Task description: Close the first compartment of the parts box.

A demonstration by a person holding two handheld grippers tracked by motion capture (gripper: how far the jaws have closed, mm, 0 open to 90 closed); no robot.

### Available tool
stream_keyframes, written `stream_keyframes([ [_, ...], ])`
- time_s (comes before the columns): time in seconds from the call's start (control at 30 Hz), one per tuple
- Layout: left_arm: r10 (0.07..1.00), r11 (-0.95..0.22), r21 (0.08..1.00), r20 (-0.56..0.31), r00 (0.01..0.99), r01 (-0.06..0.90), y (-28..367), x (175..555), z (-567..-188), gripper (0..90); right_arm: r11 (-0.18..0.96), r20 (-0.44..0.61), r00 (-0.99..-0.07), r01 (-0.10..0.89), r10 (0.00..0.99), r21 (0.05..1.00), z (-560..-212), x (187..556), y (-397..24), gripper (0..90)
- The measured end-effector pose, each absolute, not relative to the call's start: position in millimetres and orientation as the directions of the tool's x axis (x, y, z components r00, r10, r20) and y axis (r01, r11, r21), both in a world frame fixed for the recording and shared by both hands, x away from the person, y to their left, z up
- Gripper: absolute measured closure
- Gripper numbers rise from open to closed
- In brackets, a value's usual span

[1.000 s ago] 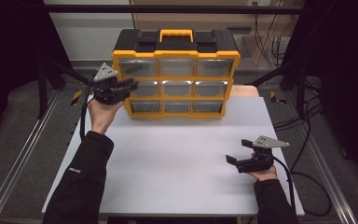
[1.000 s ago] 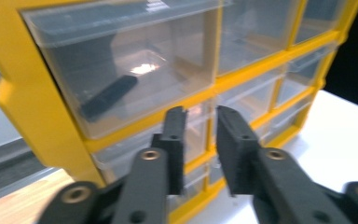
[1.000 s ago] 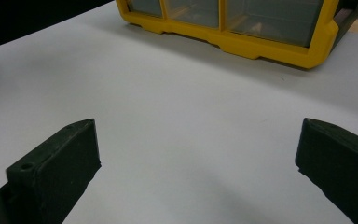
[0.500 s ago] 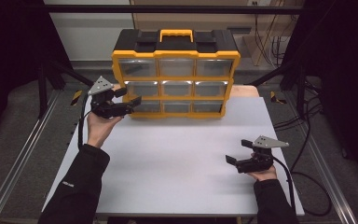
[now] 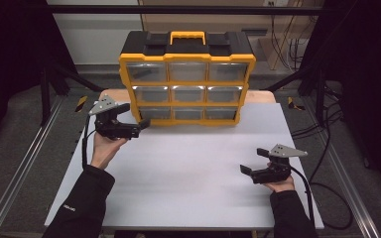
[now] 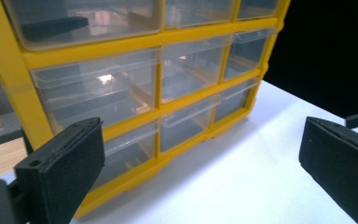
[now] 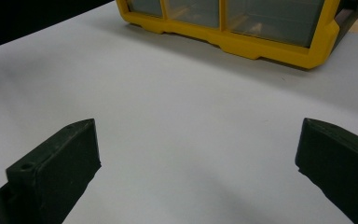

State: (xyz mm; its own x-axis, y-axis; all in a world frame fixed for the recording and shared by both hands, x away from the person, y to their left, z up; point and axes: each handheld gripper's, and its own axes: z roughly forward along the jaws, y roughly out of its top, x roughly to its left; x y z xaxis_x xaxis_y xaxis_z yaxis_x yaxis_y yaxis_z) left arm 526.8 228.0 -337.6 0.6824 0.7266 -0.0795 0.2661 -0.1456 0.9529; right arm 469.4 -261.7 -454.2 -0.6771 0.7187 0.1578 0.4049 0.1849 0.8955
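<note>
A yellow and black organizer (image 5: 187,60) with nine clear drawers stands upright at the back middle of the white table (image 5: 188,173). All its drawers look shut. My left gripper (image 5: 140,127) is open and hovers just in front of the bottom-left drawer (image 5: 156,113), jaws pointing at the cabinet. In the left gripper view the drawer fronts (image 6: 130,144) lie close between and beyond the open left gripper (image 6: 200,163). My right gripper (image 5: 254,161) is open and empty over the table's near right part. The right gripper view has the organizer's base (image 7: 261,46) far ahead of the right gripper (image 7: 198,158).
A black carry handle with a yellow grip (image 5: 187,35) tops the organizer. Cables (image 5: 327,148) trail on the floor to the right of the table. Metal rails (image 5: 20,173) run along the left side. Bare white tabletop lies between the two grippers.
My left gripper has come down and nearer, from the middle row's left end to the bottom-left drawer. The right gripper has stayed put.
</note>
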Motion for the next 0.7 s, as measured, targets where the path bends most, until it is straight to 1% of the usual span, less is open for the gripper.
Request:
stream_keyframes([
  [0.13, 0.721, -0.164, 0.952, -0.063, 0.690, 0.259, 228.5, 520.0, -344.5, 0.0, 0.188, 0.156, -0.678, 0.405, 0.718, 0.895, -454.5, 469.4, -261.6, 0.1],
  [0.5, 0.689, -0.187, 0.947, -0.062, 0.722, 0.260, 233.1, 504.9, -368.6, 0.0, 0.188, 0.156, -0.680, 0.404, 0.717, 0.895, -454.8, 469.0, -260.4, 0.1],
  [0.7, 0.691, -0.191, 0.944, -0.065, 0.720, 0.269, 237.9, 499.2, -384.0, 0.0, 0.194, 0.155, -0.681, 0.407, 0.715, 0.892, -455.6, 469.0, -259.6, 0.1],
])
